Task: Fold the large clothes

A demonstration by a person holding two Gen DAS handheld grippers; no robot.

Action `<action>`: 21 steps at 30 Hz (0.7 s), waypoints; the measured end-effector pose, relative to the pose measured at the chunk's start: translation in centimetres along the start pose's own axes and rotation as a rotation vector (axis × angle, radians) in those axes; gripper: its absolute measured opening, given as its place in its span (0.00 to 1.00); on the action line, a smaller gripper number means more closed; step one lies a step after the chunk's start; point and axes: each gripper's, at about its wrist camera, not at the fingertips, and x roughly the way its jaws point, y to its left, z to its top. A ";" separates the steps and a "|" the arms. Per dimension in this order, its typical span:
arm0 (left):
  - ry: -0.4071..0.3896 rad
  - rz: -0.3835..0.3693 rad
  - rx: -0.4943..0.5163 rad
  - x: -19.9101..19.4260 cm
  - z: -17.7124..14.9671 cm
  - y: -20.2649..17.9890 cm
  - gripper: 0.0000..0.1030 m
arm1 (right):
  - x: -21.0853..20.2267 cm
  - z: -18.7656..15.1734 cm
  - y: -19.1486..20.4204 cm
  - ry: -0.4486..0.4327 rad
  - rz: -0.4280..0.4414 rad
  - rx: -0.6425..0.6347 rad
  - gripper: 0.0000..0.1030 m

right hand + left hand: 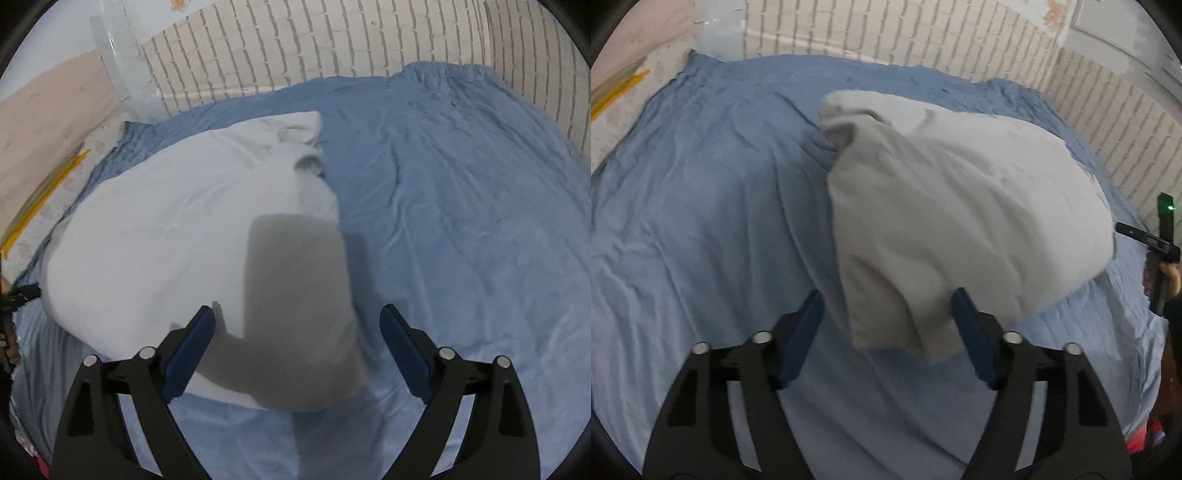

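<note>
Blue bed sheet (701, 221) by brick wall (332, 44) | white shirt (960, 206) lies bunched on it | your left gripper (886, 325) released, straddling its hem | your right gripper (297, 332) released likewise

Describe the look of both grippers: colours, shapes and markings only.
The left gripper and right gripper look alike: matte black forked frames with cut-out slots, two round silver pins on each side, and flat dark-blue fingers. No cables or sleeves show. The left view shows the right unit's black body with a green light.
</note>
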 end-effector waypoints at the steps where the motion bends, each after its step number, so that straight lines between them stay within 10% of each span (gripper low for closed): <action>1: 0.007 -0.017 -0.002 0.3 -0.1 0.2 0.48 | 0.6 -0.2 0.5 0.022 0.019 0.005 0.87; 8: -0.009 -0.094 -0.048 2.7 1.7 -1.8 0.13 | 1.8 0.0 3.9 -0.005 0.036 0.048 0.11; 15: -0.092 -0.109 0.001 -4.0 1.3 -2.8 0.02 | -3.4 3.4 5.8 -0.075 -0.101 -0.080 0.05; 21: 0.127 0.053 -0.059 3.9 -2.0 -0.8 0.00 | 2.5 2.2 4.1 0.084 -0.192 -0.109 0.05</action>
